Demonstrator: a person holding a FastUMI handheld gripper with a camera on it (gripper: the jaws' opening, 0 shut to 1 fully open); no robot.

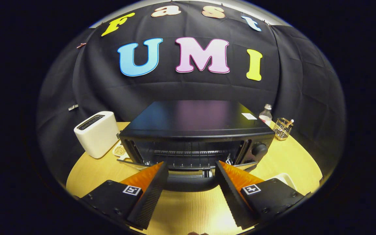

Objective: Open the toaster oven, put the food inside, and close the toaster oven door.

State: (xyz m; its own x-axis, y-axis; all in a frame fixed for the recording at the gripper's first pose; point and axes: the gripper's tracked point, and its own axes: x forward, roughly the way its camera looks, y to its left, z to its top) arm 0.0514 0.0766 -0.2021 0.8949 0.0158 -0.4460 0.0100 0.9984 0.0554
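The black toaster oven (pixel 194 122) stands on the wooden table just ahead of my fingers. Its door (pixel 189 182) hangs folded down toward me, and the wire rack (pixel 188 152) shows inside the cavity. My gripper (pixel 191 163) is open, its fingers spread wide on either side of the lowered door's front edge without pressing on it. A small plate of pale food (pixel 120 150) sits left of the oven, beside the white toaster (pixel 97 133). The oven's knob (pixel 259 149) is on its right front.
A small bottle (pixel 266 114) and a wire holder (pixel 282 128) stand at the oven's back right. A white object (pixel 286 179) lies partly hidden beyond my right finger. Bare wooden tabletop (pixel 188 209) lies between and below the fingers.
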